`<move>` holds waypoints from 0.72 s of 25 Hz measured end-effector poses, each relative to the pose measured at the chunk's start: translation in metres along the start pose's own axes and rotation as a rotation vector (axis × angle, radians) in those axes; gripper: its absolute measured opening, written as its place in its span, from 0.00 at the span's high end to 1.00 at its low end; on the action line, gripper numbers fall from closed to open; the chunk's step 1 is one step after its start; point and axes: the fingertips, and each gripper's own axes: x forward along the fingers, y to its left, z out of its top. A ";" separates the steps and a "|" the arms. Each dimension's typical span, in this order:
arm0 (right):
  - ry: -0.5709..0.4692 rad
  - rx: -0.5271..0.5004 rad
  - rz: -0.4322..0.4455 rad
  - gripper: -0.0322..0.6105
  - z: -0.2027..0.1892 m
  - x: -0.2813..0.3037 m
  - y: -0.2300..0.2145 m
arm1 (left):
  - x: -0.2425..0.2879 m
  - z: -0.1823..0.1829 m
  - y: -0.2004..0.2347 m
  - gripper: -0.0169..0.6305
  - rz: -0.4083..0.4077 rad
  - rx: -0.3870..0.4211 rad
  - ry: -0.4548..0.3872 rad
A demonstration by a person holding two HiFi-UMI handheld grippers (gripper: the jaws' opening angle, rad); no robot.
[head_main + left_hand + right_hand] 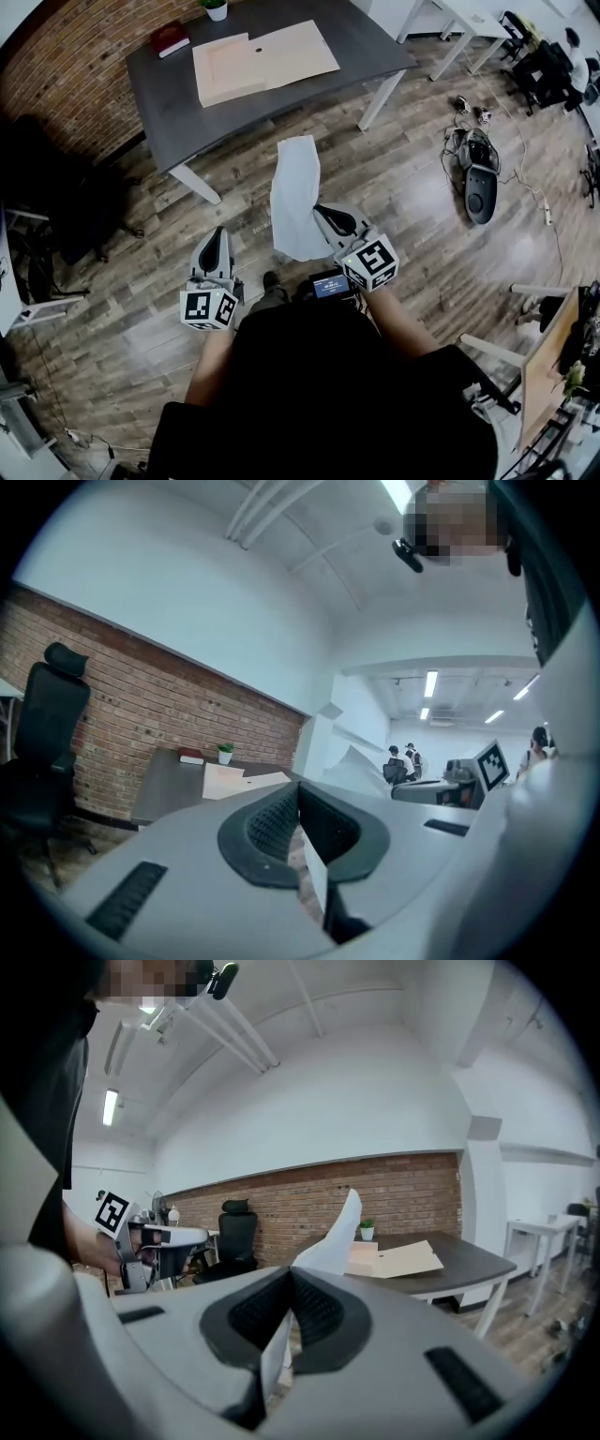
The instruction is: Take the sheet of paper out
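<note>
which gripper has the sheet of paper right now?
The right gripper: its jaws are shut on the white sheet of paper. The left gripper is shut with nothing in it.

In the head view we lose the lower corner of the sheet of paper behind the right gripper, so the pinch itself is hidden there. The worktop runs off the top edge, which also crops the potted plant. Low between the fingers of the left gripper, in its own view, sits a pale strip; we cannot tell whether it is paper or part of the gripper. The people down the room are too small to make out, and so is the dark gear on the floor.
</note>
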 end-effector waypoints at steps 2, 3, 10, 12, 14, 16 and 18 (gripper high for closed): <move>0.000 0.008 0.002 0.94 -0.007 -0.014 -0.003 | -0.002 0.002 -0.021 0.98 -0.020 0.018 -0.007; 0.001 0.008 0.005 0.94 -0.010 -0.019 -0.004 | -0.003 0.003 -0.029 0.98 -0.027 0.031 -0.008; -0.005 0.015 0.020 0.94 -0.026 -0.039 -0.009 | -0.012 -0.019 -0.050 0.98 -0.002 0.032 0.006; -0.003 0.016 0.027 0.94 -0.030 -0.045 -0.009 | -0.014 -0.025 -0.057 0.98 0.003 0.026 0.014; -0.004 0.017 0.040 0.94 -0.032 -0.049 -0.007 | -0.016 -0.029 -0.062 0.98 0.007 0.022 0.019; -0.009 0.018 0.050 0.94 -0.031 -0.050 -0.007 | -0.018 -0.030 -0.065 0.98 0.011 0.020 0.020; -0.015 0.019 0.060 0.94 -0.030 -0.050 -0.005 | -0.019 -0.030 -0.067 0.98 0.013 0.021 0.020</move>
